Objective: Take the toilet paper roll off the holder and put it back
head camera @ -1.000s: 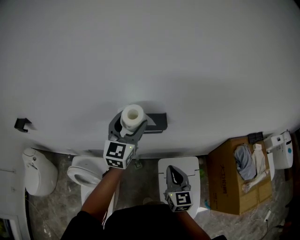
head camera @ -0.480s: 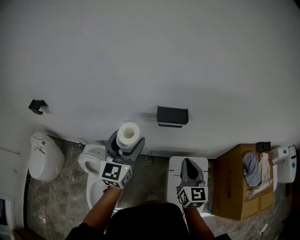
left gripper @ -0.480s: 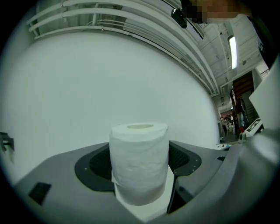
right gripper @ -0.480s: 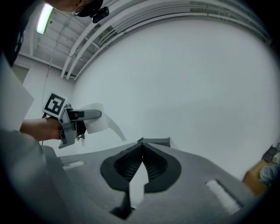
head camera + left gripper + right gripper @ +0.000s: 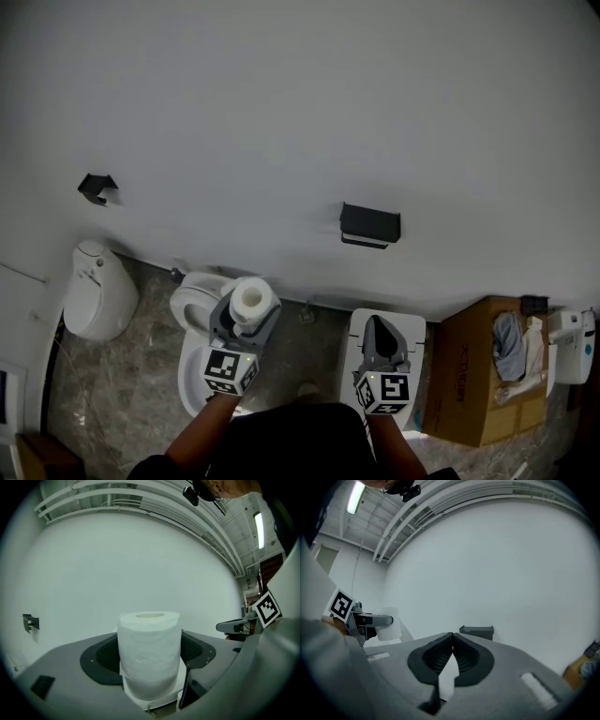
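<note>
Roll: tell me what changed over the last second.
The left gripper carried the roll away from the holder, back toward the person; the holder now stands bare. Unchanged: the left jaws stay clamped on the roll, and the right gripper stays shut and empty.

I stand in a mock-up toilet room inside a bare hall.
Before me are a toilet (image 5: pixel 187 309) and a lidded toilet (image 5: pixel 412 337) against a white wall (image 5: pixel 281 112) with a holder (image 5: pixel 369 225), over a stone-look floor (image 5: pixel 122 394). A box (image 5: pixel 464 375) sits beside them, with pipes (image 5: pixel 140 503) and a strip light (image 5: pixel 258 524) overhead.
</note>
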